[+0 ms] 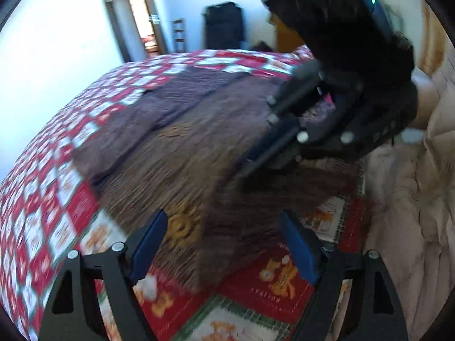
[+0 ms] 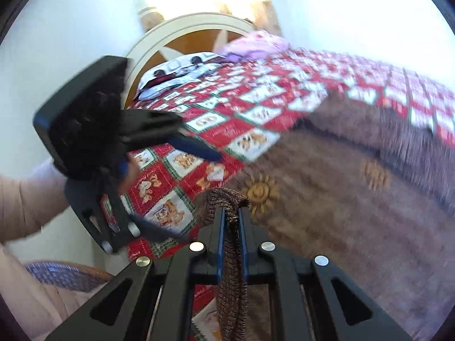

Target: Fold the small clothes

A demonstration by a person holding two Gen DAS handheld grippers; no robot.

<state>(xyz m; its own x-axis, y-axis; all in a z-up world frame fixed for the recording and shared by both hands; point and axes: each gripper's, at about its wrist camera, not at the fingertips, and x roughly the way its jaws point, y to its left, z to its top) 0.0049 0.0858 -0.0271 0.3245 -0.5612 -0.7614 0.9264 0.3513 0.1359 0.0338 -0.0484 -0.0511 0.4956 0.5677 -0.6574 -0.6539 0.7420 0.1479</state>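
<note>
Brown knit garment (image 2: 327, 199) edge pinched in right claw (image 2: 231, 221); left claw (image 1: 224, 244) spread.

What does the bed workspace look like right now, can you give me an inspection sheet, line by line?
Surface: bed with a red and white checked quilt, teddy bear pictures on it.
Job's things: brown knitted sweater with yellow sun motifs, spread flat on the quilt; one edge is lifted.
Clutter: printed pillow and purple cloth at the head of the bed.
Claws: right claw shut on a bunched edge of the sweater; left claw open above the near sweater edge, holding nothing.
Cables: nothing seen.
Surroundings: white walls, an open doorway, a dark suitcase, a round-topped headboard, a woven basket beside the bed. Both views are motion-blurred.
</note>
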